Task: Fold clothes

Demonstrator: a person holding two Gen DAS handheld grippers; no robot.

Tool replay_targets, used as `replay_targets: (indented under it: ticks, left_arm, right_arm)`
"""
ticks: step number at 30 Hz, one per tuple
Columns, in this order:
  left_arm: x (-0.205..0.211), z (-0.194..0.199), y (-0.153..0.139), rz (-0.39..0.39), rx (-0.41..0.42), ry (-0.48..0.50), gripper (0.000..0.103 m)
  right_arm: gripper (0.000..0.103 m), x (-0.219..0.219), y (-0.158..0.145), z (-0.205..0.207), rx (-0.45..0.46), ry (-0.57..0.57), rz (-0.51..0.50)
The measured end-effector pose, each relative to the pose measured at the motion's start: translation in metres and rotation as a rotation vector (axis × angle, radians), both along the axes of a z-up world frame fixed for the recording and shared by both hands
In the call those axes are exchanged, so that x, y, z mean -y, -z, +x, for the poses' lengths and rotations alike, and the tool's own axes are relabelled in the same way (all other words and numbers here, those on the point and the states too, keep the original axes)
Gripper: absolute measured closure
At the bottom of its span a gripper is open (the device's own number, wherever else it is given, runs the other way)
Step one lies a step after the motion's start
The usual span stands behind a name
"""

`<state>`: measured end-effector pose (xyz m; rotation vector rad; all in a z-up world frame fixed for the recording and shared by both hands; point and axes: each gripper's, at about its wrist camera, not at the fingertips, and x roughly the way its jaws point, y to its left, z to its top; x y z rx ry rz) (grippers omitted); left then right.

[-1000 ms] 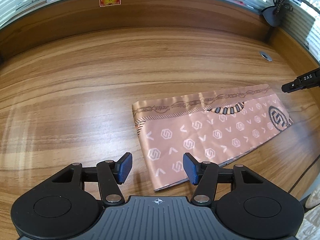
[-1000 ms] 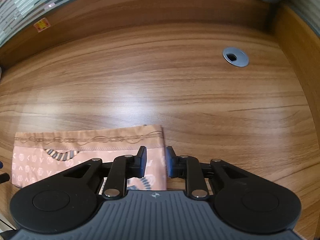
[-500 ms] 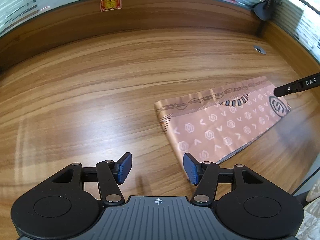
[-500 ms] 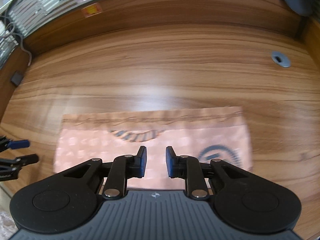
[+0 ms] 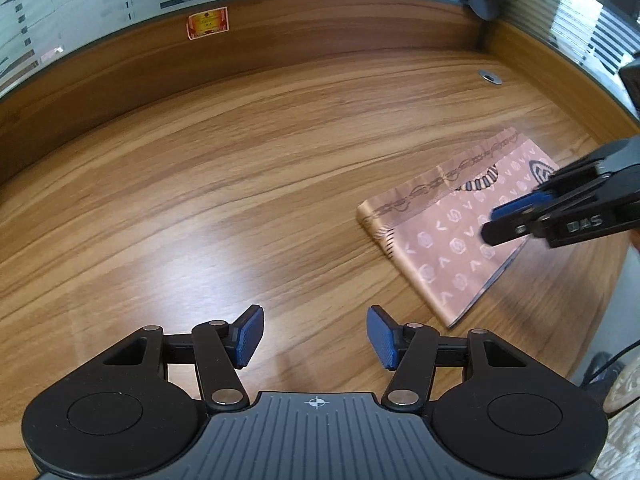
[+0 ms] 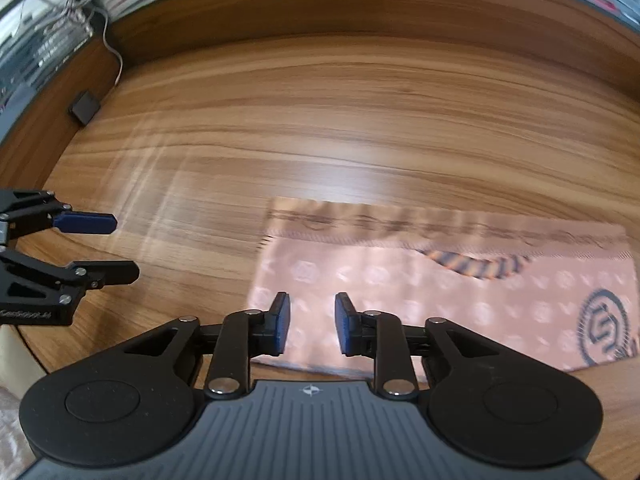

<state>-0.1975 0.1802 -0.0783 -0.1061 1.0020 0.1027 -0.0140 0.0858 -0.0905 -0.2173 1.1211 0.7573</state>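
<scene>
A salmon-pink patterned cloth, folded into a long flat strip, lies on the wooden desk. My left gripper hovers open over bare wood to the left of the cloth, with nothing between its blue pads. In the right wrist view the cloth stretches rightward, blurred by motion. My right gripper hangs above the cloth's near left part, its jaws a narrow gap apart and holding nothing. The left wrist view shows the right gripper over the cloth. The left gripper appears at the far left.
A raised wooden wall with a red-yellow sticker lines the back of the desk. A metal cable grommet sits at the back right. A small black box with a cable lies by the left wall. The desk's front edge curves past the cloth.
The left gripper has drawn away to the left, off the cloth's end. The right gripper has swept left along the cloth, from its right end to its left part.
</scene>
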Motion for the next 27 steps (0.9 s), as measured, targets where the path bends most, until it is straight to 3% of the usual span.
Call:
replay_targets:
  ticks: [13,15,16,17,27]
  left_arm:
    - [-0.037,-0.042,0.002,-0.017,0.012,-0.045,0.042]
    - [-0.040,-0.047,0.002,-0.020,0.012,-0.053,0.041]
    - [-0.041,-0.048,0.003,-0.021,0.012,-0.055,0.041]
    - [-0.042,-0.050,0.003,-0.022,0.012,-0.057,0.041]
    - [-0.034,-0.036,0.002,-0.041,0.024,-0.034,0.040]
  right_arm:
    - [0.074,-0.076,0.022,-0.020,0.058,-0.098,-0.140]
    - [0.081,-0.080,0.024,-0.023,0.075,-0.106,-0.169]
    - [0.097,-0.082,0.026,-0.024,0.078,-0.109,-0.185]
    - [0.099,-0.083,0.027,-0.025,0.081,-0.110,-0.195]
    - [0.102,-0.041,-0.005,-0.011,0.061,-0.010,-0.098]
